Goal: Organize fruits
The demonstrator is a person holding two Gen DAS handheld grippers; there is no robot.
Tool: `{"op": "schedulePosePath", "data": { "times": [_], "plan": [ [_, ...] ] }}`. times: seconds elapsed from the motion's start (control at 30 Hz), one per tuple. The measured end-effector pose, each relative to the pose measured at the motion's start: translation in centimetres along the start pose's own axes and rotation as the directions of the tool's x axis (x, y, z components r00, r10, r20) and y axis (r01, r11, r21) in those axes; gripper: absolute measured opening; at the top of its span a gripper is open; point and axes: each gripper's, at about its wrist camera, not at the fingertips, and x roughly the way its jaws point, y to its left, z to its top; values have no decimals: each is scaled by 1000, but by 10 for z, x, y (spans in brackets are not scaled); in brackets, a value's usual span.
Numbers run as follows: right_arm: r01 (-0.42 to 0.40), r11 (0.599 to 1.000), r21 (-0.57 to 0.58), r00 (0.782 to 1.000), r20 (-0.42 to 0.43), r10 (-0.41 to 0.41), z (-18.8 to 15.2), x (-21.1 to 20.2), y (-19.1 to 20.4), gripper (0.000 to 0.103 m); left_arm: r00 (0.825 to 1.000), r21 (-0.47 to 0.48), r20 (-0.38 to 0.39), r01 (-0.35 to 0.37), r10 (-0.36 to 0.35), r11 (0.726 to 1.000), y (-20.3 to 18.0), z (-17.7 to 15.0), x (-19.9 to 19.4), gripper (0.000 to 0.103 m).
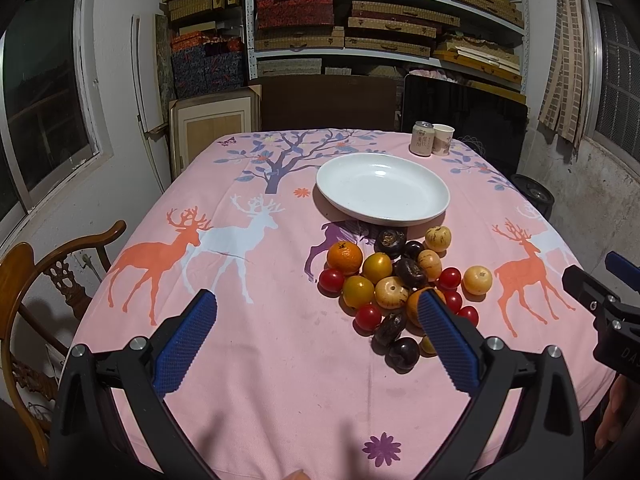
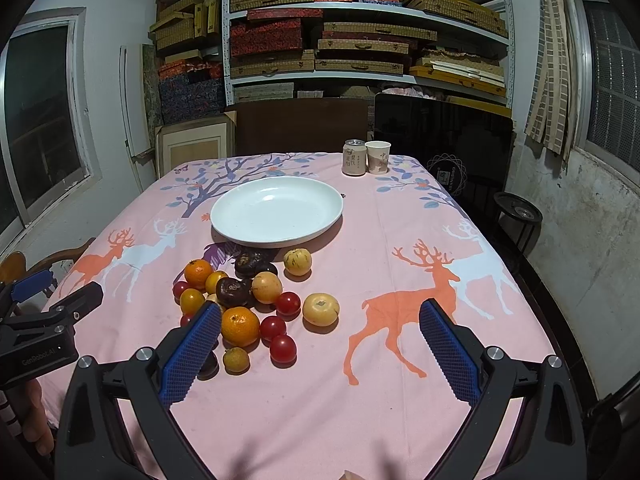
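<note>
Pink table [image 1: 280, 360] holds an empty plate [image 1: 382, 188]; fruits [image 1: 394, 280] all unsorted; both my hand-held grippers, left [image 1: 316, 336] and right [image 2: 320, 344], gape empty.

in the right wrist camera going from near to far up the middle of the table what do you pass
Right gripper, open and empty → small yellow-green fruit → orange → dark purple fruit → white plate → drink can beside a paper cup.

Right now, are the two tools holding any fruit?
Left tool: open, holding nothing.
Right tool: open, holding nothing.
</note>
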Motion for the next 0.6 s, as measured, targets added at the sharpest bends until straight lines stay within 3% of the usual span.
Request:
{"op": "schedulePosePath", "data": {
  "times": [0.6],
  "plan": [
    [-2, 1000, -2, 1000, -1, 2, -1, 1, 1, 99, 1000, -1, -3, 0, 0, 1000, 0, 1, 1, 99]
  ]
}}
